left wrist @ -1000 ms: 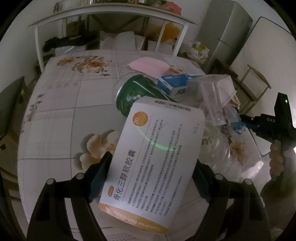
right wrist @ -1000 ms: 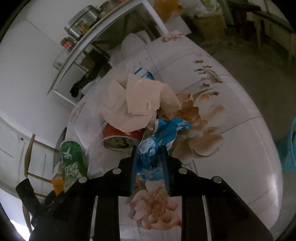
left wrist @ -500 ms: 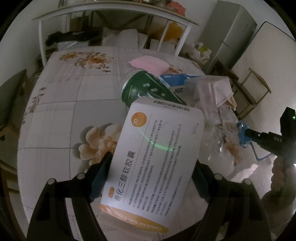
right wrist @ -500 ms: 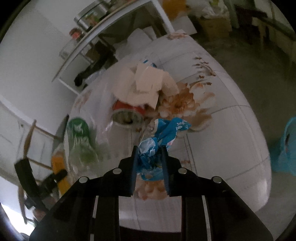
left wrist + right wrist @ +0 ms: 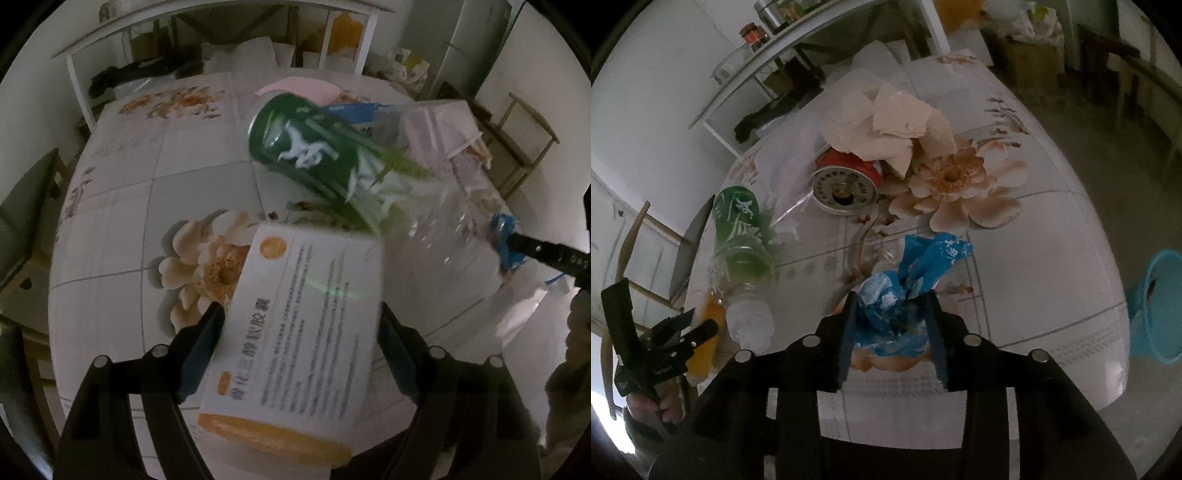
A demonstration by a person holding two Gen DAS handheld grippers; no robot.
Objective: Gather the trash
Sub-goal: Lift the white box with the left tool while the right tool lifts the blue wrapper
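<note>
Behind blue wrapper (image 5: pixel 912 280), red can (image 5: pixel 849 177)

A lived-in home, likely a dining corner. A floral tablecloth (image 5: pixel 1015 258) covers the table, and a white shelf (image 5: pixel 798 48) holds jars (image 5: pixel 753 35) (labels unreadable). Wooden chairs (image 5: pixel 532 140) stand nearby.

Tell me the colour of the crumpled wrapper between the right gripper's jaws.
Blue with white print. The crumpled wrapper shows best in the right wrist view.
</note>
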